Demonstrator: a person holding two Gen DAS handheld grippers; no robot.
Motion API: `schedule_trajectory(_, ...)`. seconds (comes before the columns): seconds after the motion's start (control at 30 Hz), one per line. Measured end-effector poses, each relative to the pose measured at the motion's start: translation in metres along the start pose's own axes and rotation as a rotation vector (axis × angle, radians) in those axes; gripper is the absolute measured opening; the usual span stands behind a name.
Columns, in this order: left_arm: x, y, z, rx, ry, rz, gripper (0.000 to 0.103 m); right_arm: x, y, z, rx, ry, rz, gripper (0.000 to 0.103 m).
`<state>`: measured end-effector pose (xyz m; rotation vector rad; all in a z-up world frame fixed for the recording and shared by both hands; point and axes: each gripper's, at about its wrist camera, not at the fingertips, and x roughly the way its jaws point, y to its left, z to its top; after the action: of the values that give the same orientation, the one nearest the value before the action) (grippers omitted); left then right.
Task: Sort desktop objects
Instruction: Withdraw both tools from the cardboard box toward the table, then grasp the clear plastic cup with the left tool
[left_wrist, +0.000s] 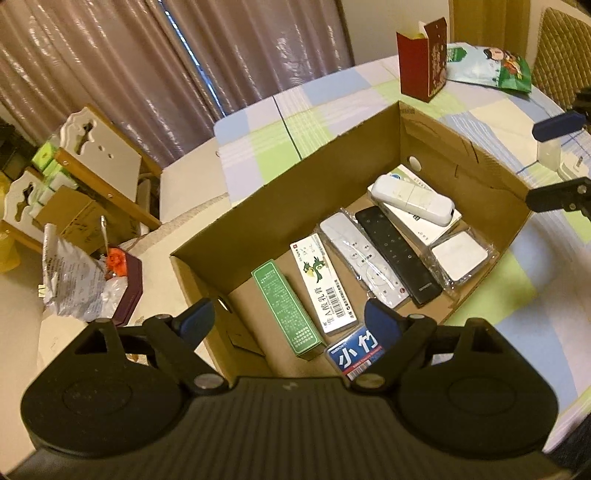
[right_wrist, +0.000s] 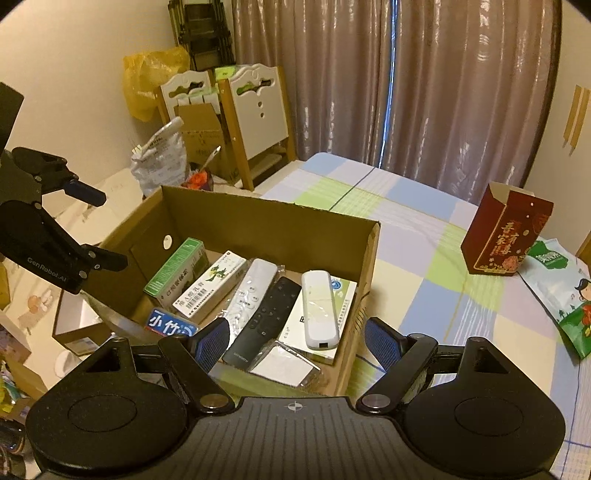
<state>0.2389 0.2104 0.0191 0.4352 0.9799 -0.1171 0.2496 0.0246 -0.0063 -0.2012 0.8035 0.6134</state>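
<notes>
An open cardboard box (left_wrist: 295, 192) (right_wrist: 266, 225) stands on the checked tablecloth. Inside lie a green box (left_wrist: 286, 308) (right_wrist: 177, 266), a white medicine box (left_wrist: 325, 284) (right_wrist: 210, 288), a wrapped white remote (left_wrist: 364, 264) (right_wrist: 251, 291), a black remote (left_wrist: 399, 254) (right_wrist: 266, 317), a white remote (left_wrist: 412, 199) (right_wrist: 319, 308) on a flat white box, a wrapped white square (left_wrist: 460, 258) (right_wrist: 280, 363) and a blue pack (left_wrist: 352, 350) (right_wrist: 170, 323). My left gripper (left_wrist: 288, 321) (right_wrist: 99, 227) hangs open over the box's near end. My right gripper (right_wrist: 297, 339) (left_wrist: 554, 158) is open above the other end. Neither holds anything.
A red paper carton (left_wrist: 423, 59) (right_wrist: 506, 236) and a green snack bag (left_wrist: 487, 66) (right_wrist: 565, 288) sit on the table (right_wrist: 424, 229) beyond the box. Off the table are a crumpled plastic bag (left_wrist: 74, 280), white wooden furniture (right_wrist: 258, 118) and curtains.
</notes>
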Motion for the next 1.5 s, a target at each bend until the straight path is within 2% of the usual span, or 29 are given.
schedule_trajectory(0.17,-0.023,-0.013,-0.006,-0.030,-0.048,0.004,0.087,-0.022,-0.010,-0.013,0.038,-0.025,0.013,0.083)
schedule_trajectory(0.47,-0.051,-0.048,-0.017,-0.096,-0.109,-0.017,0.087,-0.079,-0.051,-0.067,0.168,-0.049,-0.029,0.083)
schedule_trajectory(0.57,-0.057,-0.064,-0.017,-0.117,-0.127,-0.042,0.087,-0.104,-0.075,-0.094,0.242,-0.049,-0.063,0.083)
schedule_trajectory(0.7,-0.066,-0.092,-0.010,-0.115,-0.166,-0.122,0.087,-0.134,-0.111,-0.135,0.380,-0.019,-0.128,0.083)
schedule_trajectory(0.9,-0.076,-0.139,0.007,-0.050,-0.229,-0.248,0.087,-0.167,-0.155,-0.180,0.539,0.005,-0.221,0.083)
schedule_trajectory(1.1,-0.075,-0.191,0.033,0.028,-0.269,-0.344,0.087,-0.184,-0.185,-0.202,0.576,0.014,-0.271,0.083)
schedule_trajectory(1.3,-0.054,-0.243,0.065,0.100,-0.250,-0.412,0.086,-0.189,-0.215,-0.223,0.626,0.030,-0.288,0.083)
schedule_trajectory(1.5,-0.013,-0.290,0.110,0.147,-0.204,-0.464,0.086,-0.195,-0.255,-0.247,0.684,0.059,-0.344,0.083)
